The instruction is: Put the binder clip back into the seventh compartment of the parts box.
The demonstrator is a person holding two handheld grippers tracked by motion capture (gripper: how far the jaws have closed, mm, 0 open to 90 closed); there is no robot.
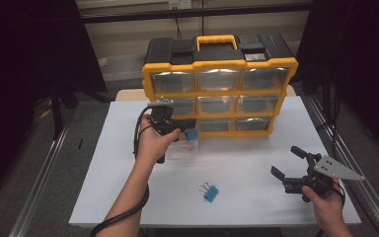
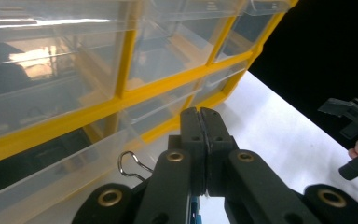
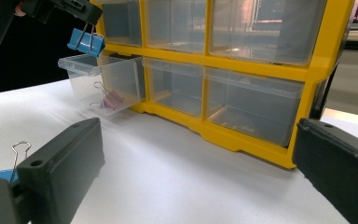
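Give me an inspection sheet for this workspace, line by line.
Surface: white table top, flat, mostly bare.
Job's things: yellow-framed organiser with clear plastic drawers; its bottom-left clear drawer pulled out, a pink binder clip inside; one blue binder clip held above that drawer; a second blue binder clip lying on the table.
Clutter: nothing seen.
Grippers: left gripper shut on the held blue clip; right gripper open, empty.
Cables: black cable trailing along the left forearm.
Surroundings: dark curtains, metal rails.
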